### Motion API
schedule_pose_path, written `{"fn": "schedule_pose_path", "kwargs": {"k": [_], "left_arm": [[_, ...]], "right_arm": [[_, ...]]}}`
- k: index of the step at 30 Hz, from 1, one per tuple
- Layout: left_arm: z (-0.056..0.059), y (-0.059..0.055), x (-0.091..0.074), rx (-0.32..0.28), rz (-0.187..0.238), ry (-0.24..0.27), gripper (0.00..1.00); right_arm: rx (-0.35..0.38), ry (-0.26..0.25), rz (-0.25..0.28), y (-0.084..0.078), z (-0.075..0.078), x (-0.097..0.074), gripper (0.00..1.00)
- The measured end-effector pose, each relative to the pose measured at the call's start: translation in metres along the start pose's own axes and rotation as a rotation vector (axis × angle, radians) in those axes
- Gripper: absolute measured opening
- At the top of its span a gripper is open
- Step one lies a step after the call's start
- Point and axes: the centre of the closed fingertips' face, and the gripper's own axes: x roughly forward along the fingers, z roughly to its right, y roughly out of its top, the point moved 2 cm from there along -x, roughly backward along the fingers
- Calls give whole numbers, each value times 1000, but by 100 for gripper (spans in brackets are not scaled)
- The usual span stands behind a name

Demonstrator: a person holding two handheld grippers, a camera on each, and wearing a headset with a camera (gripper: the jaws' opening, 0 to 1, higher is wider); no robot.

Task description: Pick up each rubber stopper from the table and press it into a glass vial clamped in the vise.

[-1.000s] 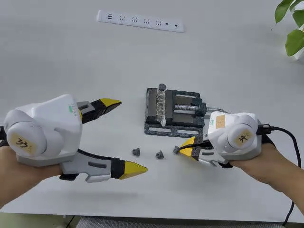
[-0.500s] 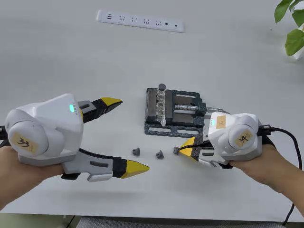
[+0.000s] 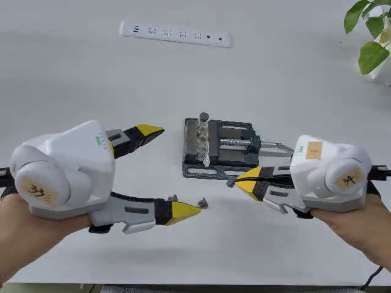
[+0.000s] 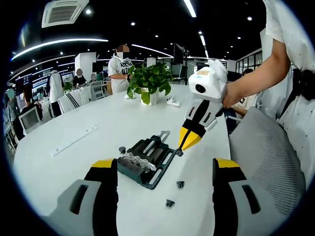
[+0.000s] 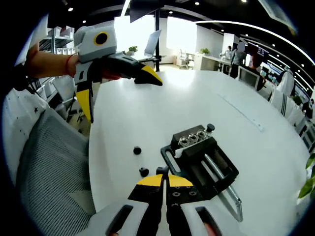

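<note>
A black vise [image 3: 227,152] in the middle of the white table clamps a row of glass vials [image 3: 203,139]; the far vial carries a grey stopper [image 3: 204,116]. My right gripper [image 3: 236,181] hovers just in front of the vise, shut on a small grey rubber stopper [image 3: 230,182], which also peeks out above its tips [image 5: 161,170]. Two loose stoppers lie on the table [image 3: 203,201] [image 3: 173,198], one half behind the lower jaw of my left gripper [image 3: 168,171]. That gripper is open and holds nothing, left of the vise [image 4: 147,160].
A white power strip [image 3: 176,33] lies at the table's far side, and a potted plant [image 3: 366,36] stands at the far right. A mesh chair [image 5: 44,162] stands at the near edge. People stand in the room beyond the table.
My right gripper has lifted off the table with the stopper in its tips and drawn slightly right. The left gripper shifted a little toward the loose stoppers. The camera also moved.
</note>
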Motion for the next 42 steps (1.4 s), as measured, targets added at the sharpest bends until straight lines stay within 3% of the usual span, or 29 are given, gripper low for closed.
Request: {"fn": "schedule_pose_path", "kwargs": {"k": [5, 12, 20, 28, 42], "left_arm": [[1, 17, 3, 20, 12, 27, 70], [5, 48, 2, 51, 53, 63, 55], [6, 69, 3, 121, 61, 98, 36], [15, 72, 8, 190, 53, 95, 25], [12, 82, 7, 208, 78, 117, 12]], "right_arm": [[74, -77, 78, 28, 1, -20, 0], [150, -124, 163, 61, -6, -43, 0], [199, -162, 212, 86, -13, -56, 0], [238, -183, 263, 103, -16, -63, 0], [268, -180, 315, 112, -17, -67, 0]]}}
